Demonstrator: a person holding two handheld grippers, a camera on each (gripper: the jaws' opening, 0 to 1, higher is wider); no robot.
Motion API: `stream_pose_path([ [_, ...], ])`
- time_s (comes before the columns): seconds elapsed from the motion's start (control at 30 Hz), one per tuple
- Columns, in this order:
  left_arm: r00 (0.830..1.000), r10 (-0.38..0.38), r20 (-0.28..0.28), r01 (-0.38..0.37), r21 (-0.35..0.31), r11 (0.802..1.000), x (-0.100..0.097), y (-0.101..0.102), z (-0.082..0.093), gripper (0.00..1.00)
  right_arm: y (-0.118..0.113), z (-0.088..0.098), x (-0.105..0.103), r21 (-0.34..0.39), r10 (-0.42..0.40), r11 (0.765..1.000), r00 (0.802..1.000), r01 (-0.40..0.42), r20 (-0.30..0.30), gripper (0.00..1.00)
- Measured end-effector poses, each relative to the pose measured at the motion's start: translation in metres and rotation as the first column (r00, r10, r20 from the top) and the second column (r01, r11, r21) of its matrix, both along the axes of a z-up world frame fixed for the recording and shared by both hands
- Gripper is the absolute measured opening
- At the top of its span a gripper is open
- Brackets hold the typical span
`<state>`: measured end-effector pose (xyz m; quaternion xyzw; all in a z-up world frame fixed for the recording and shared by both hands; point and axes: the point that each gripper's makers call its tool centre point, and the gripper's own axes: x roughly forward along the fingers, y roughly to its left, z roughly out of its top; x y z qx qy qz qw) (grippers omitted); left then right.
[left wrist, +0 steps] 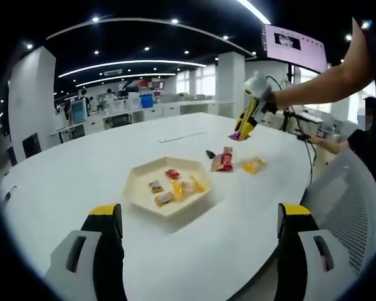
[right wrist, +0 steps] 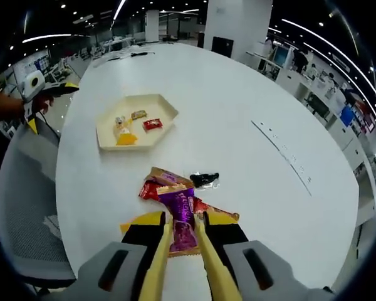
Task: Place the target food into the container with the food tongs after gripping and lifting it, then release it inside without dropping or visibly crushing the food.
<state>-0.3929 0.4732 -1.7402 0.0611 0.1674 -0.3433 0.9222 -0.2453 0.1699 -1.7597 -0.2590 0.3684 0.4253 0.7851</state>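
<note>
The right gripper clamps yellow food tongs pinching one purple snack packet above the white table. Five snacks lie in the cream hexagonal tray. The left gripper is spread, holding nothing.

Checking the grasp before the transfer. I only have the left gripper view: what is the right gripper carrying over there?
Observer: The right gripper is shut on yellow tongs, and the tongs pinch a purple packet.
Operator: Crushed?
Observer: None that I can see; the packet's far end sticks out beyond the tong tips.
Operator: What's under it?
Observer: The snack pile, with red and brown packets and a black packet beside them.
</note>
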Motion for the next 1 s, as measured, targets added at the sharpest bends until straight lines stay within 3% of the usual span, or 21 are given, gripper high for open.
stream_pose_path([
  [0.67, 1.000, 0.004, 0.027, -0.004, -0.002, 1.000, -0.001, 0.000, 0.006, 0.99, 0.008, 0.008, -0.002, -0.009, 0.003, 1.000, 1.000, -0.003, 0.004, 0.23],
  [1.0, 0.999, 0.003, 0.035, -0.003, -0.005, 1.000, 0.000, 0.000, 0.008, 0.99, 0.026, 0.014, 0.000, 0.009, 0.005, 1.000, 1.000, -0.005, 0.010, 0.23],
])
